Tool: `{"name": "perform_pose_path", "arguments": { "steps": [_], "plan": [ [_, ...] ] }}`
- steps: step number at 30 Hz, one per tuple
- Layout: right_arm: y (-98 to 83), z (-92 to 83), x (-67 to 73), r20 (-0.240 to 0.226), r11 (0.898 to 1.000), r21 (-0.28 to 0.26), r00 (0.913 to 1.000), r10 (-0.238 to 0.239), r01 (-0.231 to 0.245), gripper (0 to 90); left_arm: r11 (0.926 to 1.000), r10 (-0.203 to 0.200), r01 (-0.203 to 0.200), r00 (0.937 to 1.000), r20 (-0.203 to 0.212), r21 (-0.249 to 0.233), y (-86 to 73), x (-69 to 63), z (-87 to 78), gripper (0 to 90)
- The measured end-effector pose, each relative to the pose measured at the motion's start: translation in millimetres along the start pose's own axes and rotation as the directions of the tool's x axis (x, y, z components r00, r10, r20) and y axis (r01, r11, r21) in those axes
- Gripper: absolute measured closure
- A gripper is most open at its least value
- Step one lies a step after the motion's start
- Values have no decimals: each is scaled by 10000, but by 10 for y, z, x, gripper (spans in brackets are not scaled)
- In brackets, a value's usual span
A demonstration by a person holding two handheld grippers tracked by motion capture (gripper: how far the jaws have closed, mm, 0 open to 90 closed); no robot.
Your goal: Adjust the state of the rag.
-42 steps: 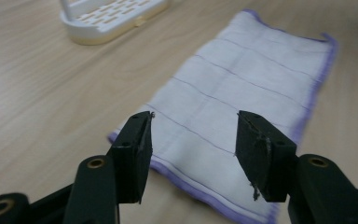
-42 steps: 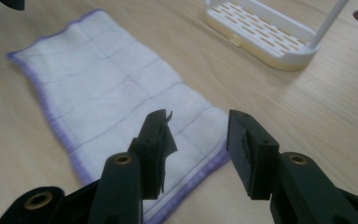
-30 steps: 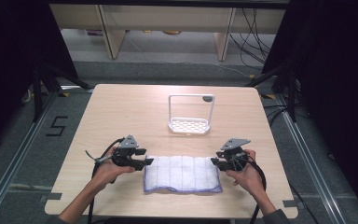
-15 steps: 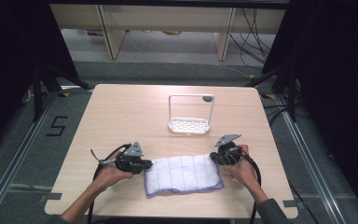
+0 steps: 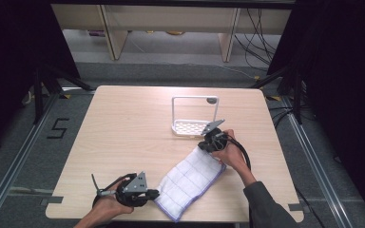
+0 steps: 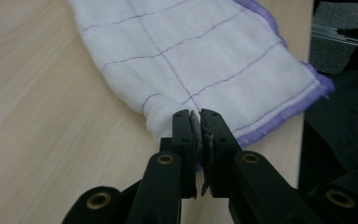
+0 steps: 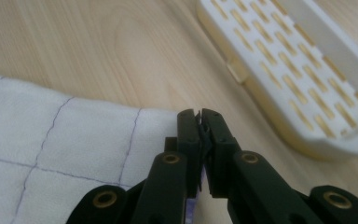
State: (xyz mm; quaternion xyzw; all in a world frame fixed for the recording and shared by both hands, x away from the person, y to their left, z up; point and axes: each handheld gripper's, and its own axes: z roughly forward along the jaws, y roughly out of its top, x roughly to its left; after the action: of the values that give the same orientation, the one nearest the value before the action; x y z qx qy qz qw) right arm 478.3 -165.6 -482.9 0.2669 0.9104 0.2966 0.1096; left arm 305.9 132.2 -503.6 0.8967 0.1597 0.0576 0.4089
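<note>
Across our pale worktop the white cloth lies diagonally, our left claw and right claw each clamped on an end.

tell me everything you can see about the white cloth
The white cloth is a folded, quilted-looking fabric with thin purple grid stitching and a purple hemmed edge. It lies flat and slantwise on the wooden table, one end near the table's front edge, the other near the white rack. The left gripper is shut on its near end, the right gripper on its far end.
</note>
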Motion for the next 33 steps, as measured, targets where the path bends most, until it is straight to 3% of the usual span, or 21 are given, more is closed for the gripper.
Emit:
{"name": "perform_pose_path", "arguments": {
  "steps": [1,3,5,6,7,9,10,13,17,19,20,21,23,24,25,28,29,32,33],
  "plan": [
    [48,15,-4,51,9999,-33,9999,-134,134,869,9998,194,-195,9998,102,38,10,-27,17,839],
    [146,49,4,-66,9989,78,9989,-467,467,869,9999,55,-57,9997,236,85,32,-103,50,835],
    [227,115,29,-117,9983,123,9983,-574,575,868,9993,357,-358,9987,351,40,80,-148,82,830],
    [267,139,37,-136,9976,217,9978,-649,652,868,9997,239,-235,9989,394,-121,103,-196,110,827],
    [298,172,42,-165,9975,154,9975,-692,695,868,9994,356,-353,9984,449,-66,130,-226,137,823],
    [359,229,46,-196,9962,76,9960,-868,870,867,9987,505,-504,9974,510,-37,159,-254,181,809],
    [380,258,66,-213,9973,97,9971,-724,727,867,9994,354,-352,9978,560,-37,174,-273,209,799],
    [460,339,74,-138,9936,183,9937,-1108,1110,849,9985,545,-545,9957,745,-11,221,-273,287,757],
    [552,350,101,303,9973,-185,9970,-706,712,718,9990,-13,61,9943,1066,-449,258,-294,335,604],
    [572,292,128,366,9977,-292,9975,-598,609,617,9983,169,-110,9945,1036,-577,281,-261,270,544],
    [567,229,140,495,9971,-544,9975,-504,531,581,9967,-152,236,9941,1070,-776,287,-258,250,506],
    [558,180,151,495,9967,-695,9980,-385,419,570,9947,-320,427,9932,1123,-939,312,-213,194,471],
    [517,22,166,463,9935,-1116,9987,-191,242,514,9837,-898,1040,9909,1005,-1466,349,-167,131,452],
    [481,-75,162,486,9896,-1428,9988,-79,148,493,9827,-893,1001,9932,747,-1557,370,-118,107,445],
    [438,-162,168,539,9878,-1526,9978,382,-296,482,9822,-963,1039,9938,554,-1563,383,-77,89,442],
    [293,-360,135,512,9773,-1939,9939,972,-856,454,9753,-1356,1385,9904,283,-1721,417,118,71,440],
    [253,-380,126,533,9718,-2133,9921,1140,-1002,444,9755,-1433,1414,9897,10,-1685,425,182,78,440],
    [102,-494,44,793,9756,-1876,9882,1310,-1143,439,9717,-1828,1731,9820,-476,-1606,429,389,135,435],
    [44,-497,32,837,9694,-2007,9834,1610,-1417,441,9684,-2025,1888,9767,-715,-1627,431,447,163,435]
  ]
}}
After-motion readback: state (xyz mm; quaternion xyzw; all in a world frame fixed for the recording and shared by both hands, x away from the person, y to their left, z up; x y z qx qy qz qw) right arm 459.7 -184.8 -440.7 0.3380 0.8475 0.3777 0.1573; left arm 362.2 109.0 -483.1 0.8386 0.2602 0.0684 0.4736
